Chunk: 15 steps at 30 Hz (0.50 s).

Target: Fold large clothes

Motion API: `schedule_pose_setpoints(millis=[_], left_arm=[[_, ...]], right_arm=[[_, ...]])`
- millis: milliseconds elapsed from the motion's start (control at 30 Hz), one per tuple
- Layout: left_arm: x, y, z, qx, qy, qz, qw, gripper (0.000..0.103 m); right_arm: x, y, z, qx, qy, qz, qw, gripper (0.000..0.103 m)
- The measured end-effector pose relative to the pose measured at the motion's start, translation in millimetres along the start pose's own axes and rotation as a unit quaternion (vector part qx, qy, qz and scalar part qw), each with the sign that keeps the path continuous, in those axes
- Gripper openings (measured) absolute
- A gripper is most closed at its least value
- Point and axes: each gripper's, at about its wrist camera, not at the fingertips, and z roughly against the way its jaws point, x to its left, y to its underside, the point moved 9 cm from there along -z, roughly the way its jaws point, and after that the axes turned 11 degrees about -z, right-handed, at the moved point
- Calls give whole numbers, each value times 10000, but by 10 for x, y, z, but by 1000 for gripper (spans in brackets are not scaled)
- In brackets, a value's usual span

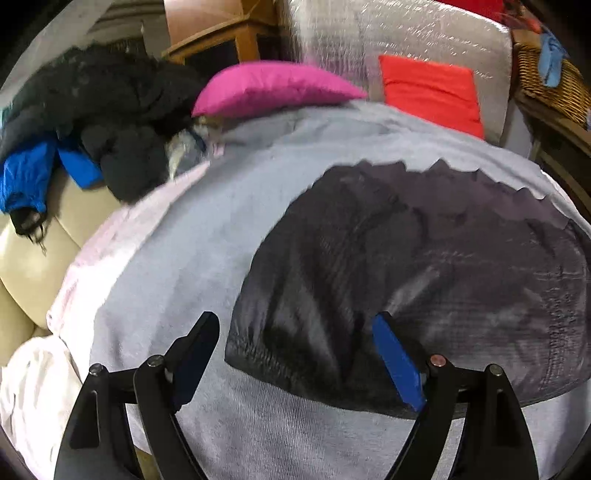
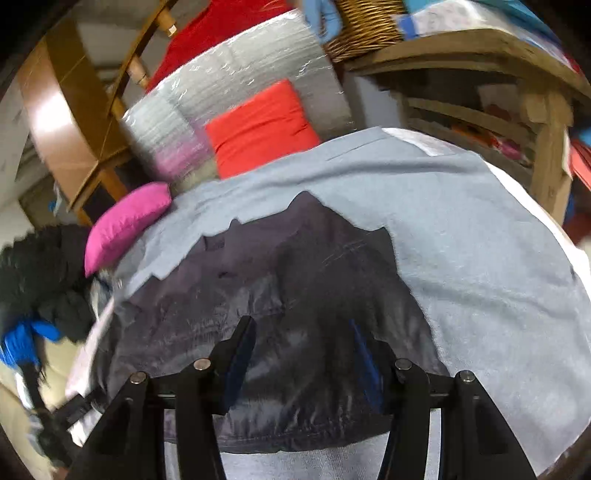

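Observation:
A dark grey, slightly shiny garment (image 1: pixel 424 258) (image 2: pixel 258 277) lies spread on a light grey-blue blanket (image 1: pixel 184 240) (image 2: pixel 480 240); its far edge looks jagged. My left gripper (image 1: pixel 295 325) hovers wide open over the garment's near left corner, with one finger above the blanket, the other above the dark cloth, and nothing pinched. My right gripper (image 2: pixel 303 332) stands partly open above the garment's near middle. A dark fold of the cloth shows between its fingers, and the pads do not appear to press on it. Both views are motion-blurred.
A pink cushion (image 1: pixel 269 88) (image 2: pixel 125 221) and a red cushion (image 1: pixel 432 88) (image 2: pixel 262 125) lie at the blanket's far edge. A heap of black and blue clothes (image 1: pixel 110 110) sits on the cream sofa (image 1: pixel 33 258) at left. A wicker basket (image 2: pixel 365 26) and wooden shelves (image 2: pixel 535 110) stand at right.

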Motion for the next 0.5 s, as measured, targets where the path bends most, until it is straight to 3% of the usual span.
schedule_pose_setpoints(millis=[100, 267, 500], left_arm=[[-33, -50, 109, -176, -12, -50, 9998, 85], [-23, -183, 340, -543, -112, -140, 9984, 86], [-108, -280, 873, -930, -88, -252, 9953, 86]], right_arm=[[-129, 191, -373, 637, 344, -182, 9972, 57], [11, 201, -141, 468, 132, -78, 9988, 56], [241, 373, 299, 289, 156, 357, 9988, 58]])
